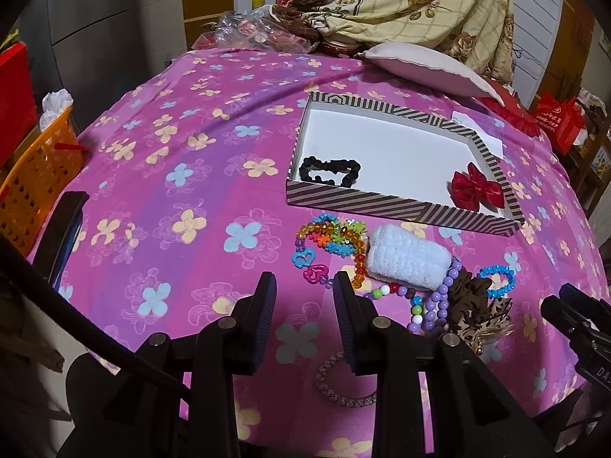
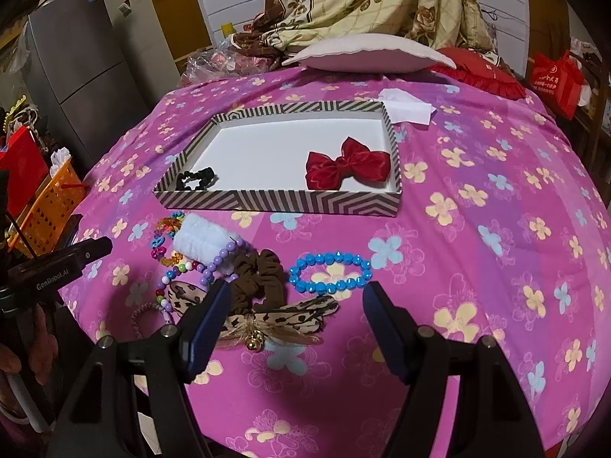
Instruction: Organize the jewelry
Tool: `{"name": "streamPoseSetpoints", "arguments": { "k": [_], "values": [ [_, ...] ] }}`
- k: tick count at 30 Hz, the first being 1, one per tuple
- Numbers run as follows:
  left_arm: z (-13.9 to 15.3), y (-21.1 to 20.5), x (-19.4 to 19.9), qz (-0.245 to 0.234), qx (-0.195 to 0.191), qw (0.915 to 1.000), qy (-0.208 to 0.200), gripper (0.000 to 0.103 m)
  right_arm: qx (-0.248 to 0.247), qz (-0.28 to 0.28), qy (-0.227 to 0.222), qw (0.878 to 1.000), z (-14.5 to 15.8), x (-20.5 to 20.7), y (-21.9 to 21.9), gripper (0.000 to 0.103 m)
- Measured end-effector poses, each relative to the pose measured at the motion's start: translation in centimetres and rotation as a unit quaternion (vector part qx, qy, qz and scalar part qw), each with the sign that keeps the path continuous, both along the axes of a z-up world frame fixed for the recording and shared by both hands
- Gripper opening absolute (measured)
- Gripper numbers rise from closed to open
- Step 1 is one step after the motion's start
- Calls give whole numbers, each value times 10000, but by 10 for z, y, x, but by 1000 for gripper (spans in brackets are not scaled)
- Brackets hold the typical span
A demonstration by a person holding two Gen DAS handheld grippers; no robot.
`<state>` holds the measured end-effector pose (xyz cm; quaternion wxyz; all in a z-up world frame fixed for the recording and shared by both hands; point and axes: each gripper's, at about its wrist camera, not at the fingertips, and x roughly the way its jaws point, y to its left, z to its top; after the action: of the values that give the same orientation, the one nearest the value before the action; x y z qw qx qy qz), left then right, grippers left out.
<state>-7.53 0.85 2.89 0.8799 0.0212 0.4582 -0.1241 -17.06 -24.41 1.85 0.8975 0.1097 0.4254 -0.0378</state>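
Note:
A striped box (image 1: 401,206) (image 2: 267,200) with a white floor lies on the pink flowered bedspread. In it are a black scrunchie (image 1: 330,170) (image 2: 196,179) and a red bow (image 1: 477,189) (image 2: 347,166). In front of it lies a heap: coloured bead strands (image 1: 332,236), a white scrunchie (image 1: 406,259) (image 2: 204,240), purple beads (image 1: 439,297), a brown scrunchie (image 2: 259,271), a leopard bow (image 2: 275,318) and a blue bead bracelet (image 2: 330,273) (image 1: 496,280). My left gripper (image 1: 303,286) is open and empty, just left of the heap, over a pink braided band (image 1: 343,385). My right gripper (image 2: 296,297) is open wide above the leopard bow.
An orange basket (image 1: 38,179) stands off the bed's left edge. A pale pillow (image 2: 366,53), a floral quilt (image 2: 382,0) and a plastic bag (image 1: 259,34) lie at the far end. White paper (image 2: 408,108) lies behind the box. A red bag (image 2: 553,80) is at right.

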Motion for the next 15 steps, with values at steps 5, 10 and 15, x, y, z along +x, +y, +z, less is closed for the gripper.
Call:
{"name": "streamPoseSetpoints", "arguments": {
  "k": [5,10,15],
  "values": [
    [-1,-2,1,-5,-10,10000,18,31,-88,-21,4,10000,-1,1,1,75],
    [-4,-2,2,4,-49,10000,70,31,-223,-23,-3,9997,3,1,3,75],
    [-5,-1,1,12,-71,9999,75,31,-224,-8,10,9997,2,0,4,75]
  ]
}}
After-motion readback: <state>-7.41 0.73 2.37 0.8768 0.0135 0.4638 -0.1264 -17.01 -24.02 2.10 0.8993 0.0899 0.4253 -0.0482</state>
